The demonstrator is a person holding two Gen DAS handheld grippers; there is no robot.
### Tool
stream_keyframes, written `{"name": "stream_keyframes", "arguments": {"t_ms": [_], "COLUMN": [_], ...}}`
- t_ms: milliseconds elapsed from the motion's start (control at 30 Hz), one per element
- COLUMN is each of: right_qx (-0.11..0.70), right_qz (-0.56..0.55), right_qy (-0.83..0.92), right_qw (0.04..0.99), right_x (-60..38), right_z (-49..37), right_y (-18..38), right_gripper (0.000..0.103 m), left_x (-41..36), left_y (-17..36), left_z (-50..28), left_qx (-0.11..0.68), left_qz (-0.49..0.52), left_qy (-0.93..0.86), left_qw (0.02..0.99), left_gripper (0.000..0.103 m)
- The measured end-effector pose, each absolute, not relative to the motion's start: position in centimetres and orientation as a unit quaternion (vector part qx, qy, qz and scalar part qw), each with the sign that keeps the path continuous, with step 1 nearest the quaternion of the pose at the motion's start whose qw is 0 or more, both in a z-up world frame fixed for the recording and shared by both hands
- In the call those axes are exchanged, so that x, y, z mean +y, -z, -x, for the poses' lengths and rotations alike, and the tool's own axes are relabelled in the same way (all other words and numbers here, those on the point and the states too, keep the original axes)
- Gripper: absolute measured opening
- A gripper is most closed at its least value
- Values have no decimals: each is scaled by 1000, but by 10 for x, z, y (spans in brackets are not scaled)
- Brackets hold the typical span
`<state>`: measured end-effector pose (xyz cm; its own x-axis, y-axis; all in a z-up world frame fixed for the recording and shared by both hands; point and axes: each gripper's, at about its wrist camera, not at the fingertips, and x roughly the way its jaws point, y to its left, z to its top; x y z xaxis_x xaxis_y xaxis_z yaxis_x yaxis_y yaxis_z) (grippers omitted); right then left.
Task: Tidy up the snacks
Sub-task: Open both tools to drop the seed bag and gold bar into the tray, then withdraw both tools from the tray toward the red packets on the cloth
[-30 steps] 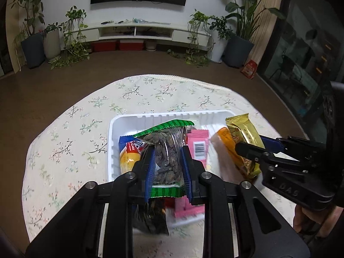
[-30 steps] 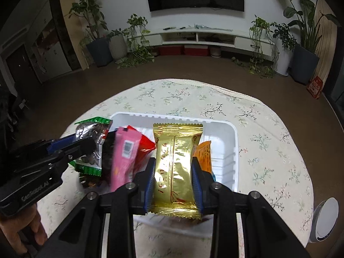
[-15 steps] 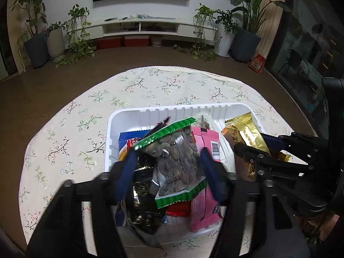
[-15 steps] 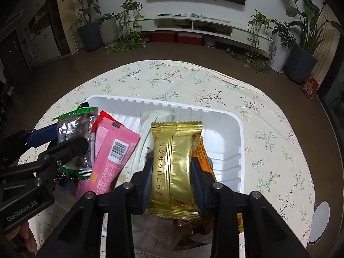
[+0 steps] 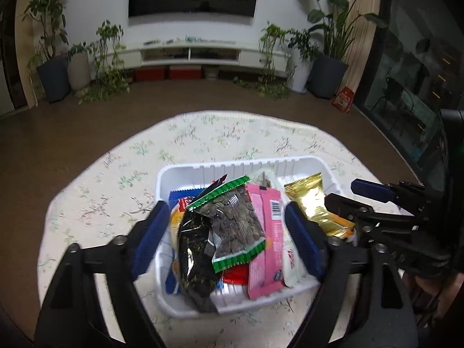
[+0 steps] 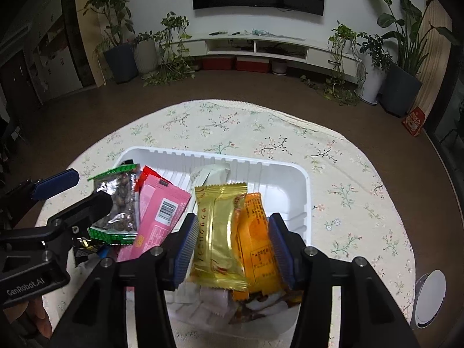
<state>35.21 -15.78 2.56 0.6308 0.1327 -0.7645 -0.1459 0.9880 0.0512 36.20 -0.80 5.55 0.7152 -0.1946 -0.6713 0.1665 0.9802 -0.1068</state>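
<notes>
A white tray [image 5: 200,168] [image 6: 293,179] on the floral tablecloth holds several snack packs. My left gripper [image 5: 229,235] is open above the tray's near left part; the green-edged nut bag [image 5: 235,220] [image 6: 120,206] lies loose between its fingers, on a black pack [image 5: 194,249] and beside a pink bar [image 5: 268,232] [image 6: 159,220]. My right gripper [image 6: 235,249] is open over the tray's near right part. The gold packet [image 6: 217,232] [image 5: 311,206] lies between its fingers on an orange packet [image 6: 256,237].
The round table [image 6: 348,174] has a floral cloth and drops off to brown floor all around. A white round object [image 6: 430,298] sits at the table's right edge. Plants and a TV shelf stand far behind.
My left gripper opened and let the nut bag drop into the tray. My right gripper opened and released the gold packet onto the orange one. Both grippers drew back slightly.
</notes>
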Motion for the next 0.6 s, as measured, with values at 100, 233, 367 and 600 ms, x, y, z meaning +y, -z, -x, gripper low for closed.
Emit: {"name": "stream_keyframes", "arguments": {"t_ms": [100, 233, 367, 600], "right_qx": [402, 387, 387, 421], "right_qz": [-10, -21, -30, -37], "right_qy": [-92, -105, -121, -158], "right_qw": [911, 916, 914, 892], "right_x": [-169, -179, -183, -180], "right_z": [-329, -293, -254, -193], "right_y": [-42, -52, -51, -25], "right_gripper": [65, 66, 66, 67], "left_x": [-5, -4, -12, -33], "left_y": [-72, -72, -59, -20], "left_z": [-330, -284, -229, -149], "left_qx": [343, 347, 365, 413], "left_qz": [8, -2, -21, -58], "left_qy": [105, 120, 154, 201], "left_qw": [933, 930, 918, 886], "left_gripper": [92, 92, 92, 93]}}
